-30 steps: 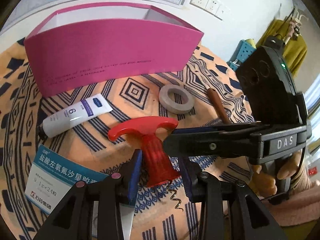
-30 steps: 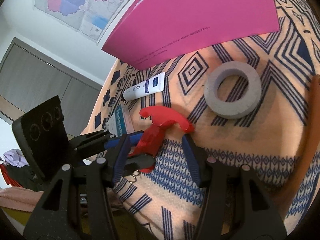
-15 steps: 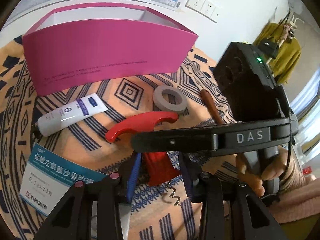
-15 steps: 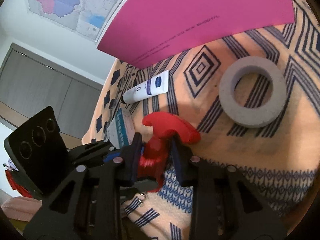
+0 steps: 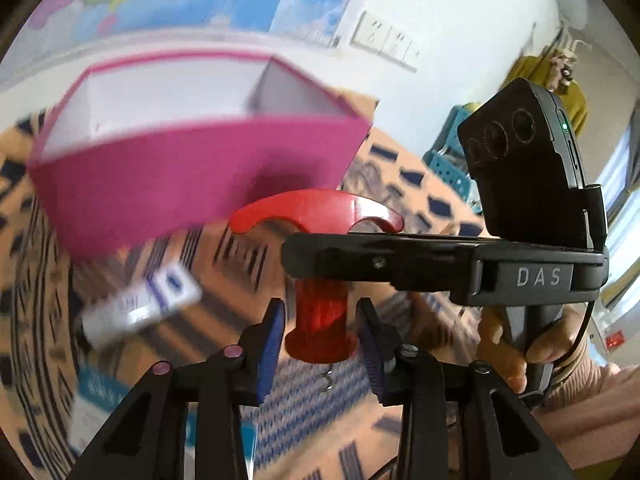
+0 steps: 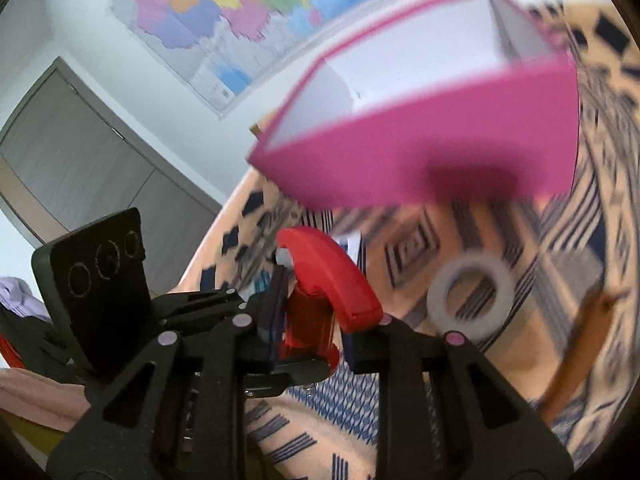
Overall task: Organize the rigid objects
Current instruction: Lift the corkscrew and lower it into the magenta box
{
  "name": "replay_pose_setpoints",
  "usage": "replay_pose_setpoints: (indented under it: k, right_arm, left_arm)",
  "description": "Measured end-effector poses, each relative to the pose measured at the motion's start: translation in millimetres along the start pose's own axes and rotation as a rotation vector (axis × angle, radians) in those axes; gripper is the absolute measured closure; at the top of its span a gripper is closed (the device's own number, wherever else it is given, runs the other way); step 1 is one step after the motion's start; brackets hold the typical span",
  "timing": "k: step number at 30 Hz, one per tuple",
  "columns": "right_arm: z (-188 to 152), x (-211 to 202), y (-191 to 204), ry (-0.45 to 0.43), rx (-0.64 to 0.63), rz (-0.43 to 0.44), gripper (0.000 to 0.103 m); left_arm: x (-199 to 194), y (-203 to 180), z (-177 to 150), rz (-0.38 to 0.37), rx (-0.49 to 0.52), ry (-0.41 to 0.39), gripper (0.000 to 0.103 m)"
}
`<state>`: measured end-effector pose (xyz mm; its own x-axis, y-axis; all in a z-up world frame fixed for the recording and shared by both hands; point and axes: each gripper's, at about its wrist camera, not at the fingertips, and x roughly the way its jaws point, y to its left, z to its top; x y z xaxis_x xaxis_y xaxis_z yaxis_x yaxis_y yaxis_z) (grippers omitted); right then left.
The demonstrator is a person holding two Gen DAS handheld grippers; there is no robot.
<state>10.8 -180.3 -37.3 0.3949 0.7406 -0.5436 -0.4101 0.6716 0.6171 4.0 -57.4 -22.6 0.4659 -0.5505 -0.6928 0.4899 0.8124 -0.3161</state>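
Red corkscrew (image 5: 320, 320): held above the patterned cloth (image 5: 288, 424), in front of the pink box (image 5: 192, 184). Left gripper (image 5: 320, 336): angled downward, pads clamped on the barrel. Right gripper (image 6: 310, 330): crosses from the right, a hand (image 5: 520, 344) on its grip; jaws just closed on the same barrel.

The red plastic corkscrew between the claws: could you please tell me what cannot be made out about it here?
- Red plastic corkscrew: its metal spiral, left wrist view, mostly hidden below the barrel and blurred.
- Right wrist view: the barrel's lower end sits behind the right claw.
- Left claw's pad contact: too blurred to confirm.
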Motion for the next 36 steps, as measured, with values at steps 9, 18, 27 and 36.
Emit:
replay_pose_setpoints:
  k: [9,18,27,36]
  right_arm:
    - [58.1,-35.0,14.0,-0.146,-0.114,-0.089,0.077]
    - [111.4,-38.8,12.7,-0.193,-0.190,-0.185,0.077]
    - [138.5,-31.3,-8.6,-0.175,-0.196,-0.266,0.077]
    - [147.4,-2.2,-26.9,-0.082,-0.212,-0.350,0.077]
  left_arm:
    - [-3.7,-4.4,73.8,0.007,0.044,-0.114,0.069]
    - [10.3,-5.9,136.2,0.043,0.080,-0.164,0.069]
    - [40.6,6.8,157.8,0.057,0.055,-0.107,0.069]
    - [68.5,15.4,160.9,0.068,0.011,-0.051,0.069]
